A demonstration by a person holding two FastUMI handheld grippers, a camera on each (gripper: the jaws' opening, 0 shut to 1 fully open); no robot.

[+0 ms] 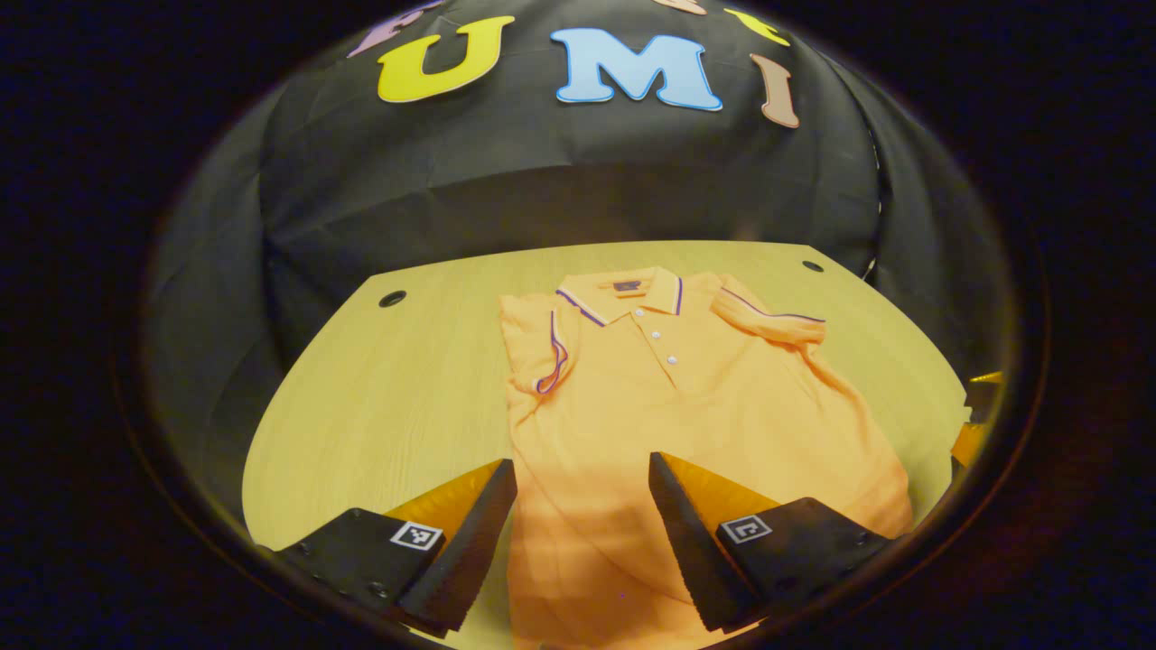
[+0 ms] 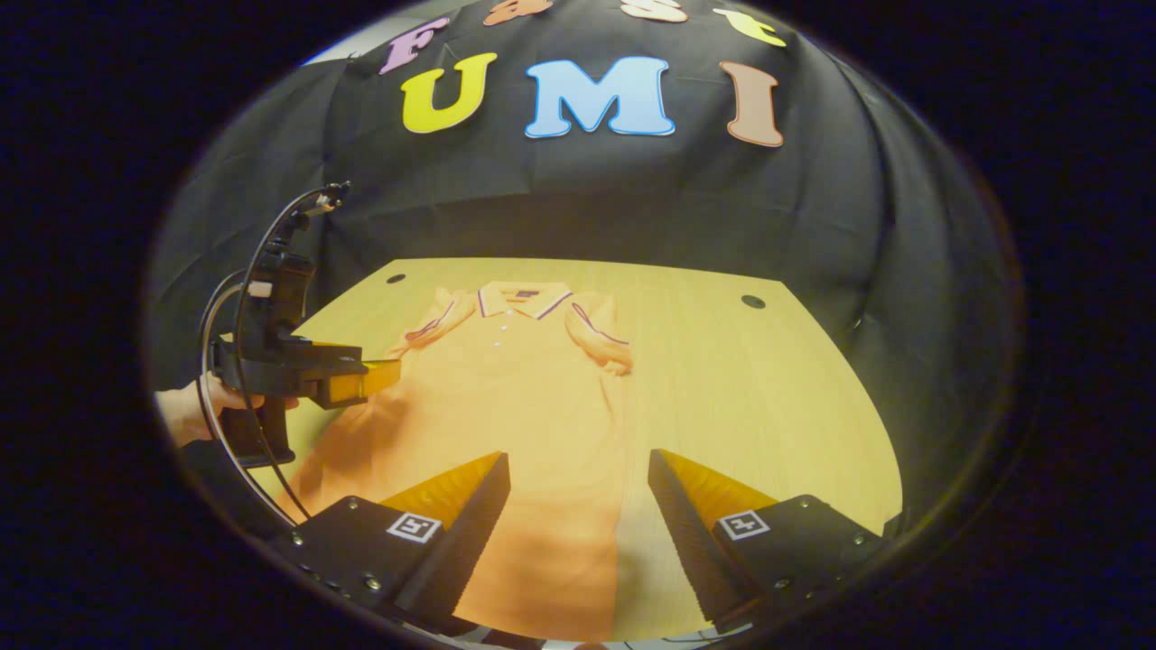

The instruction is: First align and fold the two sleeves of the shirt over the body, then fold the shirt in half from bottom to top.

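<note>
We see an orange polo shirt [image 1: 686, 424] lying flat on the wooden worktop [image 1: 379, 406], both sleeves folded in. The left gripper [image 1: 582, 533] and right gripper [image 2: 578, 528] hover apart-fingered, holding nothing — grabbing one hem layer could undo those sleeves.

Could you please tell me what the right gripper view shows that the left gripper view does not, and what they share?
The right gripper view shows the left hand-held gripper from the side, with its cable and the hand gripping it. The left gripper view shows the collar's dark label more closely. Both share the orange polo shirt, sleeves folded inward, on the wooden table, each above open fingers.
</note>
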